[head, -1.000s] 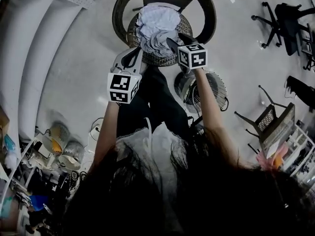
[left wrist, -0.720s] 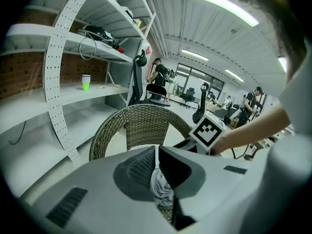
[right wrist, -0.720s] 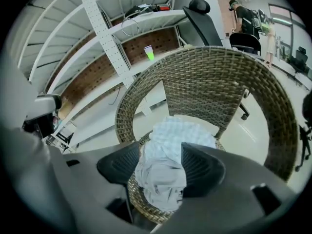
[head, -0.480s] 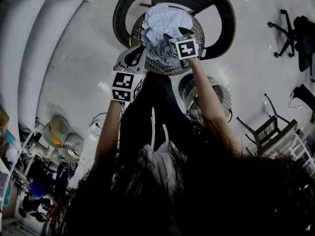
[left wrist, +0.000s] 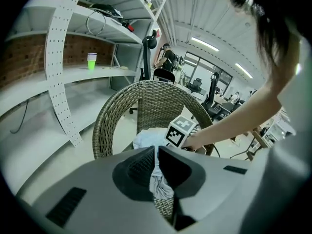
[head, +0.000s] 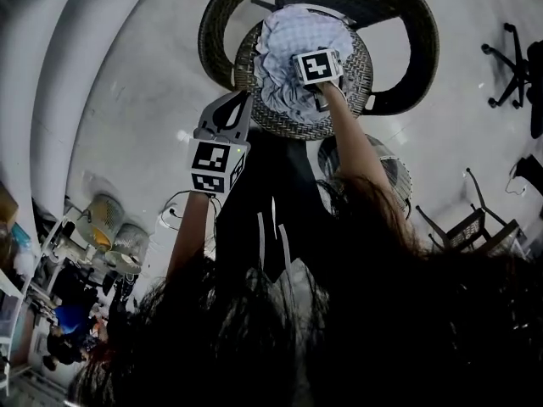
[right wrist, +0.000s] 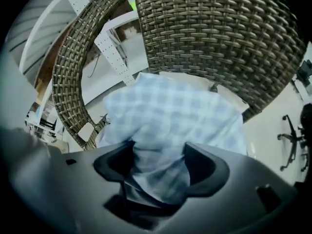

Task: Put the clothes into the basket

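A pile of pale clothes (head: 284, 53) lies on the seat of a round wicker chair (head: 222, 24). On top is a light blue checked shirt (right wrist: 170, 116). My right gripper (head: 312, 61) points steeply down into the pile. Its jaws have just been opening and stand wide, with checked cloth bunched between them (right wrist: 158, 157). My left gripper (head: 239, 100) hangs at the chair's front left edge, clear of the pile, jaws together with nothing in them (left wrist: 156, 150). A round basket (head: 382, 164) stands on the floor by the chair, partly hidden by the right arm.
The chair's tall woven back (right wrist: 219, 38) curves round behind the pile. White shelving (left wrist: 63, 57) runs along the left wall. Other baskets (head: 106, 219) and clutter sit on the floor at the left. Office chairs (head: 509, 58) stand at the right.
Both grippers have come down toward the chair. The right one dropped from the pile's front edge onto its top, and its jaws opened. The left gripper sank less and stays off the clothes.
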A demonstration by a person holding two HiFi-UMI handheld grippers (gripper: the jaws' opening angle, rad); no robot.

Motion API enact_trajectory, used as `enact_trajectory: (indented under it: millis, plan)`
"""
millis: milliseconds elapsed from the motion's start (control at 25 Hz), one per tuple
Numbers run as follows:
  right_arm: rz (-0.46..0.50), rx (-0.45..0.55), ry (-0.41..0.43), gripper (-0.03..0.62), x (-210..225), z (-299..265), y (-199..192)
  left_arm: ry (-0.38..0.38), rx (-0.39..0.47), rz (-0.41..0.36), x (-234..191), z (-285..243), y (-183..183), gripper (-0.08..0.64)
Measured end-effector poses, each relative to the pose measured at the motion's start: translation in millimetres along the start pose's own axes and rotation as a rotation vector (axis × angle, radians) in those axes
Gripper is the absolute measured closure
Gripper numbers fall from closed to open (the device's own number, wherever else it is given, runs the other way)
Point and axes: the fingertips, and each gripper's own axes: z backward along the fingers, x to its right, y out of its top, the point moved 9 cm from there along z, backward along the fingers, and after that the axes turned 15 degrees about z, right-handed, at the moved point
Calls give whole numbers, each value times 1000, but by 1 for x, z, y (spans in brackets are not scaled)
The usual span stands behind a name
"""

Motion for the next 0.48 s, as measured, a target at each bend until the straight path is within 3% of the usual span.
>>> enact_trajectory:
  millis: [80,200,360,480]
  plan:
    - [-19,-29,-8,282,3,-6,-3,5,-4,21,-4,2,-3,537]
    - [-41,-39,51,291,5,-11,-1,14,-7,33,-10,6,-7,537]
    - [-78,-11,162,379,6,-2,3,17,-1,36,-10,12,-9,537]
    - [-96,-44,175,456,8,17,-4,10,12,20,-6,17,-1,538]
